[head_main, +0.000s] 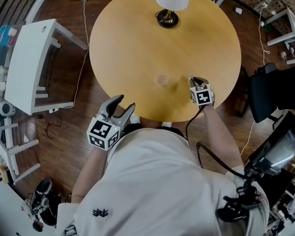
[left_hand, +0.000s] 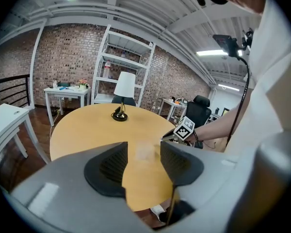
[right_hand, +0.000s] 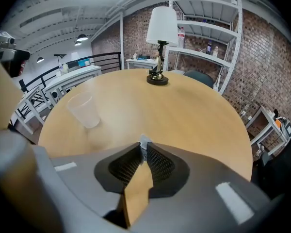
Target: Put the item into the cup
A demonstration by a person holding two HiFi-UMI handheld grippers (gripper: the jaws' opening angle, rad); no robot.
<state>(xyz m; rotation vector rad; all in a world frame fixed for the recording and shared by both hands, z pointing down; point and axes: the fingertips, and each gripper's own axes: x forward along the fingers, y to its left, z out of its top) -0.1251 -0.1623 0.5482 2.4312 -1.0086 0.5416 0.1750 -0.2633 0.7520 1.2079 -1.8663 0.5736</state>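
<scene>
Left half of bench (head_main: 123, 48) open for a pass; lamp (head_main: 167, 17) at frame top-centre, clear cup (head_main: 161, 79) mid-frame stand in the way.

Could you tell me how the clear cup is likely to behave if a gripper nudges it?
The cup looks thin, translucent and empty, so it is probably very light: a nudge would likely slide or tip it. Its base is narrower than its mouth, which may make tipping easier.

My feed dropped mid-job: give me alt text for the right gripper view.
The right gripper pinches a small pale item at its jaw tips, over a round table. A clear cup stands ahead-left, a lamp at the far side.
</scene>
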